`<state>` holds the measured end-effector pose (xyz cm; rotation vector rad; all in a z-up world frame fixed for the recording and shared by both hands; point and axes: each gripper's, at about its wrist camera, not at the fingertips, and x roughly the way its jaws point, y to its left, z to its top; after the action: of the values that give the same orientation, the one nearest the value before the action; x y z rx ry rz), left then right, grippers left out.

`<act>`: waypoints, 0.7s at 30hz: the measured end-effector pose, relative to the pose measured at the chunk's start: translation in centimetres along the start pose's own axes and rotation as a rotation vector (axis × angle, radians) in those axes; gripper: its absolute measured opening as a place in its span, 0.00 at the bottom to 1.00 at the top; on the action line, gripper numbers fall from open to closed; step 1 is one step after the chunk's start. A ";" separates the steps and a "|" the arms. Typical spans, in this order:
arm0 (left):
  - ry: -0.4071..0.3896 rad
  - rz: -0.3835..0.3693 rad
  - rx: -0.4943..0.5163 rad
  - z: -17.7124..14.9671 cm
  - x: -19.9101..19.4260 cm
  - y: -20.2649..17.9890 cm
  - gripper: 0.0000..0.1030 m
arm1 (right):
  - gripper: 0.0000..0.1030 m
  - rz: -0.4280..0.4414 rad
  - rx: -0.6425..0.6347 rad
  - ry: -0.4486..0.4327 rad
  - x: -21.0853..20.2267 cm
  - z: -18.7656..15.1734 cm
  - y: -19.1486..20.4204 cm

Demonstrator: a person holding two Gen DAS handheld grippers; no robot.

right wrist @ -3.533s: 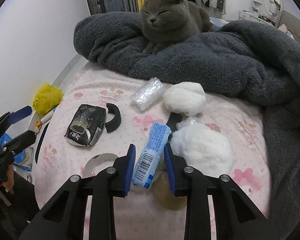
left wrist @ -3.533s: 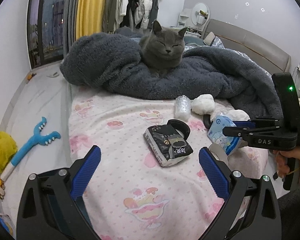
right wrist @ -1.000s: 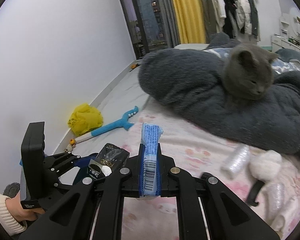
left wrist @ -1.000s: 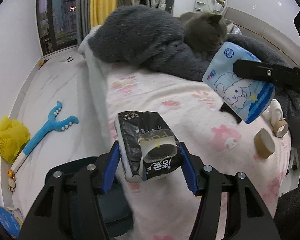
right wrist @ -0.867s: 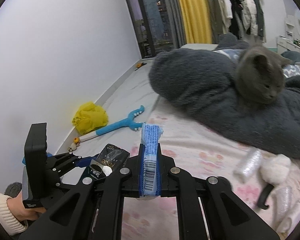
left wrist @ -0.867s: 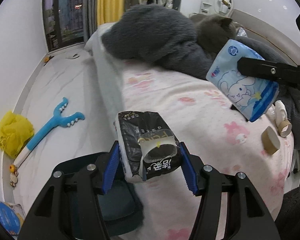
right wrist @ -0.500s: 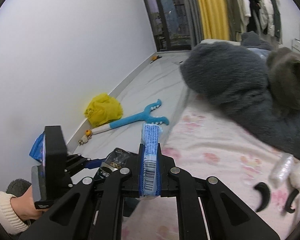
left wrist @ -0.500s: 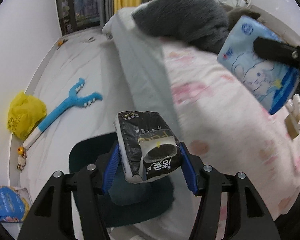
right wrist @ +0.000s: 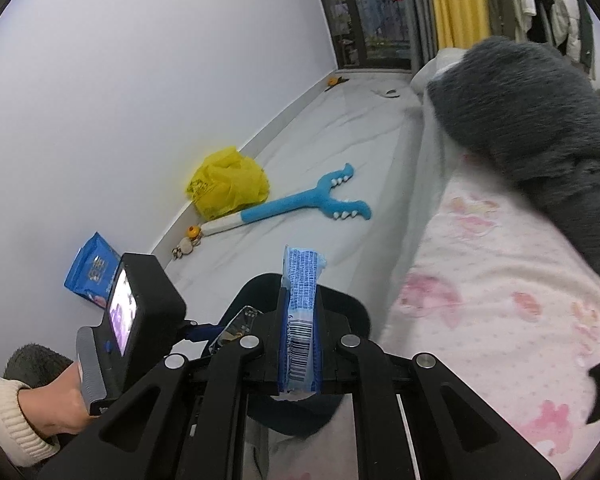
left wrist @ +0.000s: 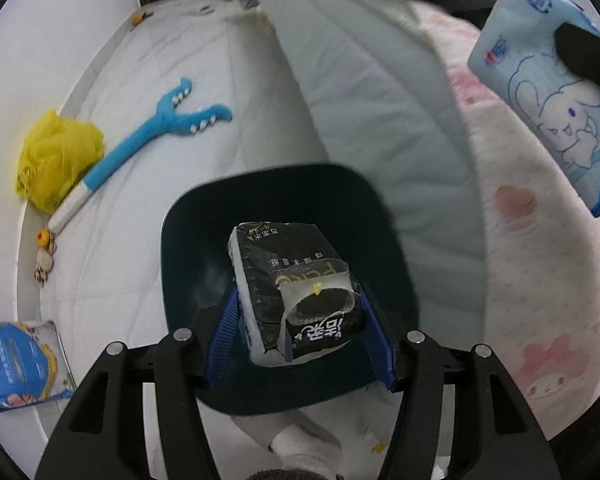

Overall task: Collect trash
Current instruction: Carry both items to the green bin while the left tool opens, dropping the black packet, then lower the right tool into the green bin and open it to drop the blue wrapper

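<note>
Left gripper [left wrist: 300, 332] jaws clamp a black pack [left wrist: 292, 292] over the bin [left wrist: 188, 220]; right gripper [right wrist: 300, 344] jaws clamp a blue pack [right wrist: 302, 312].

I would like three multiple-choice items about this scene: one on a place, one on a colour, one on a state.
1. Where is the black pack held by the left claw?
A. above the dark bin
B. lying on the bed
C. beside the yellow bag

2. What colour is the forked toy on the floor?
A. red
B. blue
C. green

3. What is the state of the right claw?
A. open and empty
B. shut on a light blue pack
C. shut on the yellow bag

Key: 1 A, the dark bin shows directly beneath the pack; 2 B, its forked body is blue; 3 B, the light blue pack stands clamped between its fingers.
</note>
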<state>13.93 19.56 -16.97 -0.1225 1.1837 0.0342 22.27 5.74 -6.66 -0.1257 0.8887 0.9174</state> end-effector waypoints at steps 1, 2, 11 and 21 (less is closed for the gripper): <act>0.012 -0.005 -0.006 -0.2 0.2 0.3 0.60 | 0.09 0.002 -0.003 0.006 0.5 -0.1 0.2; 0.020 -0.010 -0.013 -0.4 0.3 0.7 0.61 | 0.10 0.007 -0.004 0.014 1.0 -0.1 0.4; -0.013 -0.025 -0.062 -1.2 -0.4 3.4 0.82 | 0.09 0.022 0.002 0.069 4.8 -0.2 1.3; -0.163 -0.029 -0.127 -1.4 -3.9 6.4 0.88 | 0.09 0.002 0.002 0.173 9.8 -1.1 2.0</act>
<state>10.59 25.94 -14.40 -0.2446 1.0164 0.0926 22.95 12.77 -13.86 -0.2042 1.0500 0.9173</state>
